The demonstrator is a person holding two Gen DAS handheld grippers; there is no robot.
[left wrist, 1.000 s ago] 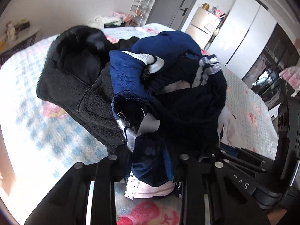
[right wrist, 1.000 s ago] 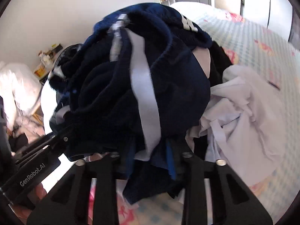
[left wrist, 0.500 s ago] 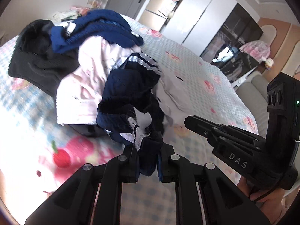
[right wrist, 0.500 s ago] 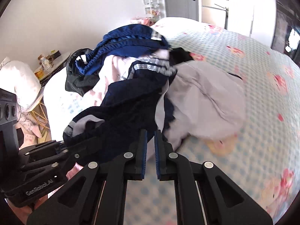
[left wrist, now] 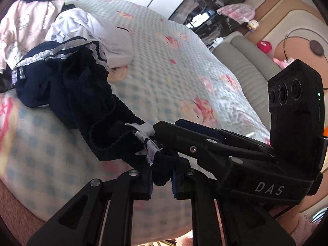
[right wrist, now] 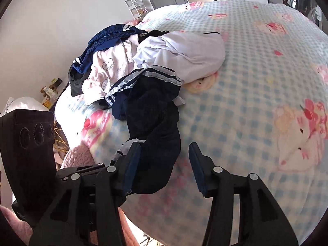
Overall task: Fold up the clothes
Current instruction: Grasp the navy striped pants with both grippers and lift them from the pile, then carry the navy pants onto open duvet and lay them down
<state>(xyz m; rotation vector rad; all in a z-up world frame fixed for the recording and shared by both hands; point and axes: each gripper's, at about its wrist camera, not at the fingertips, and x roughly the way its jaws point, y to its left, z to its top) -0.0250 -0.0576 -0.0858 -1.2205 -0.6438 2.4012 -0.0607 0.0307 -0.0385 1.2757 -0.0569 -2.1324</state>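
Observation:
A dark navy garment (left wrist: pixel 67 94) with silver-striped trim lies stretched across the bed toward its near edge, also in the right wrist view as the navy garment (right wrist: pixel 151 110). My left gripper (left wrist: pixel 162 181) is shut on its near end, with cloth bunched between the pads. My right gripper (right wrist: pixel 165 164) has its jaws opening; the garment's end lies between them against the left finger (right wrist: pixel 133 160), the right pad stands apart from it. In the left wrist view the right gripper (left wrist: pixel 164 131) sits just beyond my left fingers, by the cloth's white label.
A heap of clothes (right wrist: pixel 114 61), white, pink and blue, lies farther back on the checked bedspread (right wrist: pixel 256 86). A grey sofa (left wrist: pixel 246 65) and dark shelves stand beyond the bed. A pink fluffy rug (right wrist: pixel 78 155) and a small side table are beside the bed's edge.
Both grippers pulled the navy garment away from the heap toward the bed's near edge. The right gripper, shut half a second ago, now stands apart. The left stays shut on the cloth.

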